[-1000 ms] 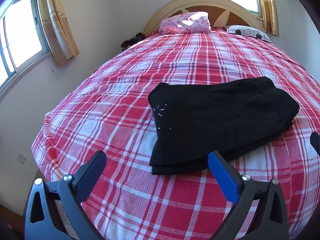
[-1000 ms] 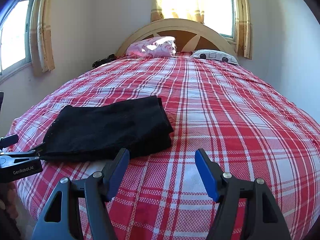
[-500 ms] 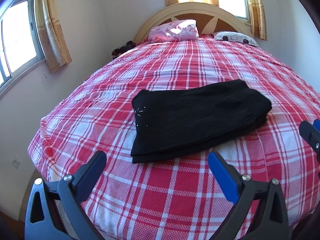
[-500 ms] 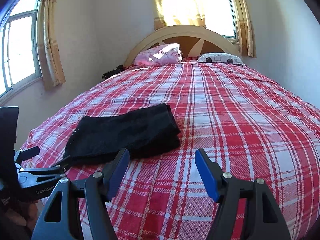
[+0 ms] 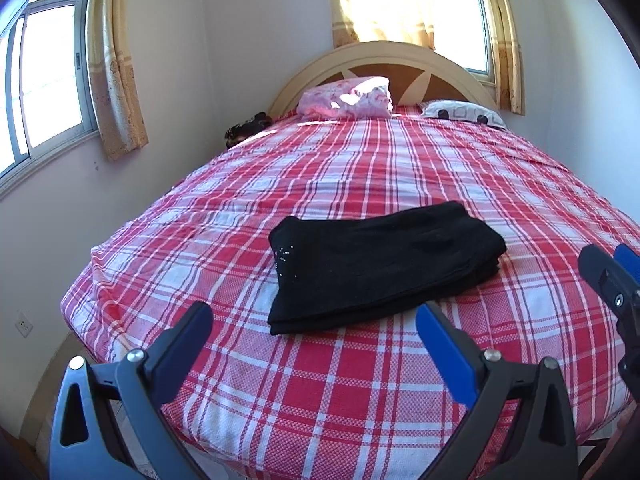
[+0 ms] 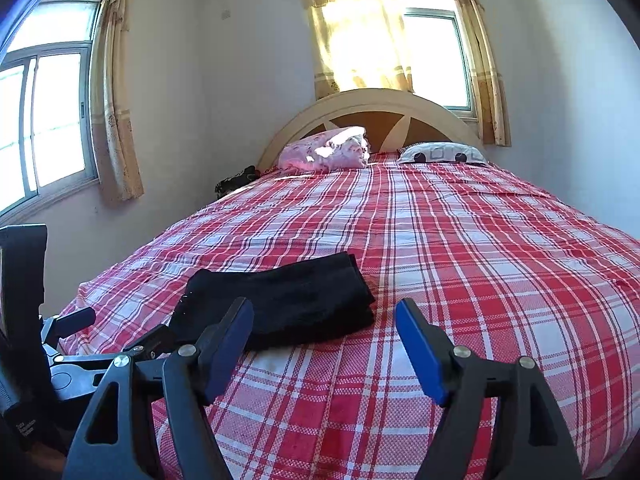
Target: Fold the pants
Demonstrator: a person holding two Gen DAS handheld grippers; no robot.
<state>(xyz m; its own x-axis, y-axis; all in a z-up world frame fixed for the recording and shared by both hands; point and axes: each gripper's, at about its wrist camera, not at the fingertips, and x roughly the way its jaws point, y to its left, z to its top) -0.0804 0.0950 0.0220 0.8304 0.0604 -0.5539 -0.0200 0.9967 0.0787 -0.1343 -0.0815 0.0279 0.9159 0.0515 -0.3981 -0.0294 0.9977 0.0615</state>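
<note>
**Pants folded; both claws drawn clear**

The pants (image 5: 384,268) lie as a flat black stack on the plaid bed (image 5: 360,392), near its foot end, well short of the pillows (image 5: 348,98). The fold is judged done, so the step in hand is the withdrawal. It is best done by keeping both claws lifted off the cover and backing straight away, so that no pad snags the near edge of the stack or drags the layers askew.

The left claw (image 5: 312,344) is spread wide, with nothing between its pads. The right claw (image 6: 324,340) is opening, its jaws likewise empty; in its view the stack lies beyond and to the left of the fingertips, untouched.

Against the earlier frames, the pants are seen smaller and farther off in both views, and more of the wall, windows and headboard (image 6: 372,108) is taken in. The stack itself is unchanged in shape and place on the bed. More of the right claw is now seen at the edge of the left view.
</note>
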